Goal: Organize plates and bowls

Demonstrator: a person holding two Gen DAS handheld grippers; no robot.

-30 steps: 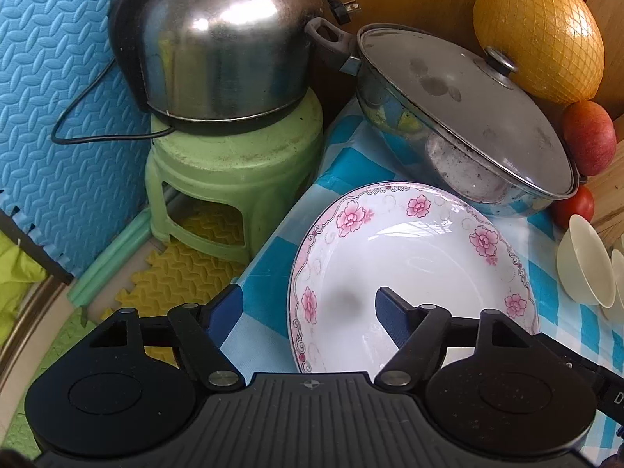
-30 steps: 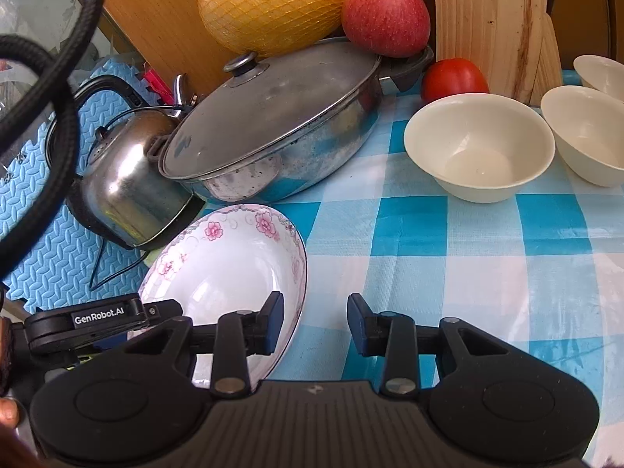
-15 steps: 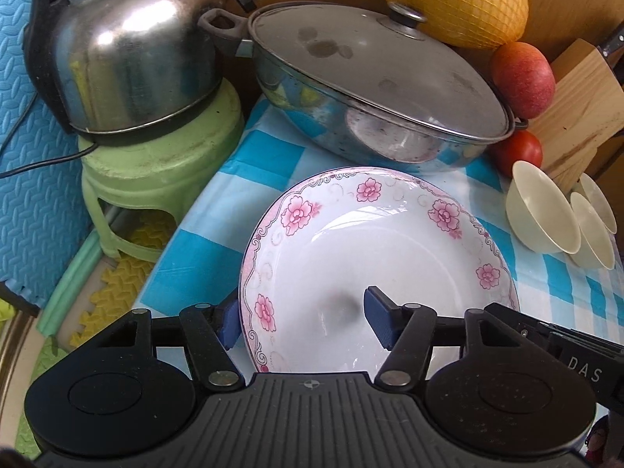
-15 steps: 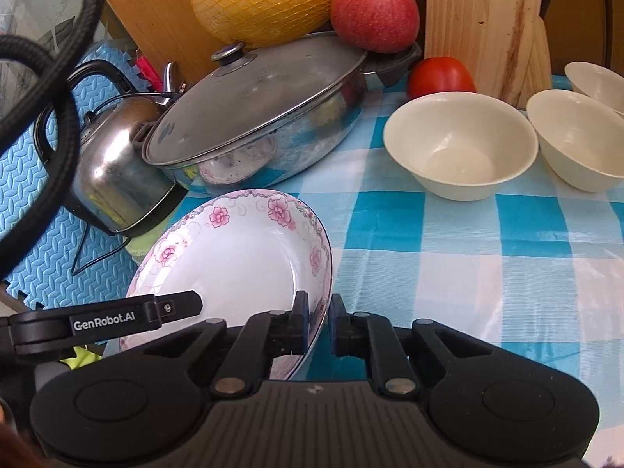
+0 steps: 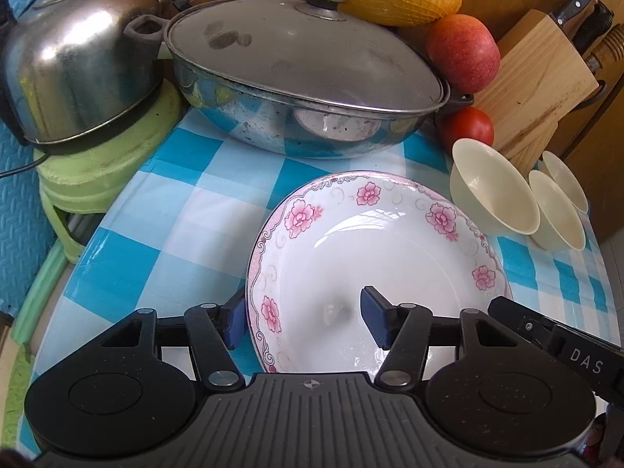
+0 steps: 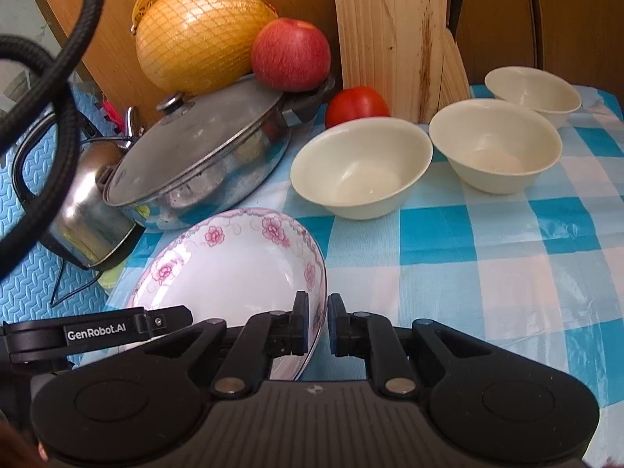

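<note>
Left wrist view: the left hand-held gripper (image 5: pixel 304 318) has slid onto the plate (image 5: pixel 374 257), its jaws closing astride the near rim, not yet pressing. Three bowls (image 5: pixel 493 191) stand right of it.

Right wrist view: the right hand-held gripper (image 6: pixel 316 325), open a second ago, now pinches the plate's (image 6: pixel 234 273) rim, lifting it off the counter (image 6: pixel 487 273); one plate, three bowls (image 6: pixel 360 167).

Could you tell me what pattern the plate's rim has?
Pink flowers on the white plate; left wrist view.

Wooden wall (image 6: pixel 565 19); blue foam mat (image 5: pixel 15 210)
</note>
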